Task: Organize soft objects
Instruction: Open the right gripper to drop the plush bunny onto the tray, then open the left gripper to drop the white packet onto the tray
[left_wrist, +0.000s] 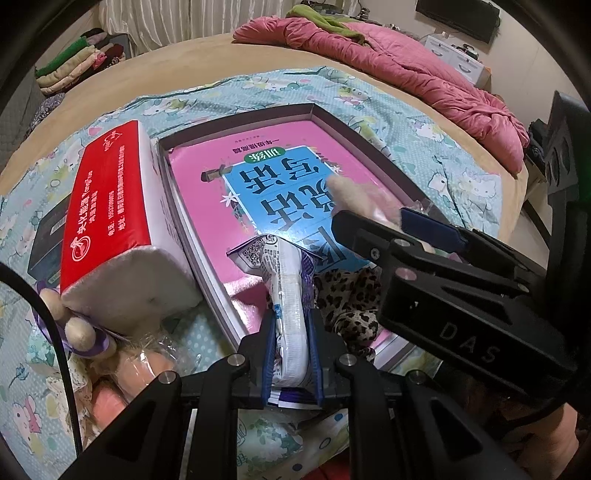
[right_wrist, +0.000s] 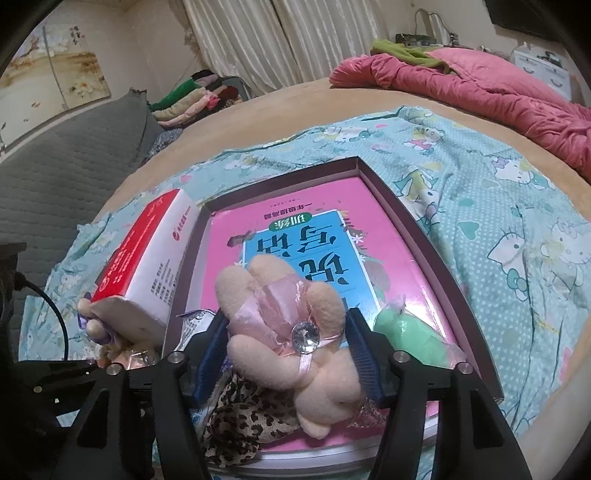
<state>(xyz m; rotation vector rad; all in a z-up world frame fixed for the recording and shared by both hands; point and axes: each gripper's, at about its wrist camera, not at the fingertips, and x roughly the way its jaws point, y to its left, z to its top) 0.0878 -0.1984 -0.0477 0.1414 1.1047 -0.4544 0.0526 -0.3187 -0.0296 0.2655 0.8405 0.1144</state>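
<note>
Above one bedsheet-borne tray (right_wrist: 436, 236), left gripper (left_wrist: 291, 354) pinches one packet (left_wrist: 290, 306), right gripper (right_wrist: 288, 354) one plush bear (right_wrist: 295, 332) (peach).

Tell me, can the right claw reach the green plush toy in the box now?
Probably not yet. The right claw is shut on the peach plush bunny, so its fingers are occupied. The green plush toy lies just beside it, uncovered, inside the box.

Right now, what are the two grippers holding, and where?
Left gripper pinches a white packet at its lower end. Right gripper squeezes a peach plush toy around its middle.
</note>
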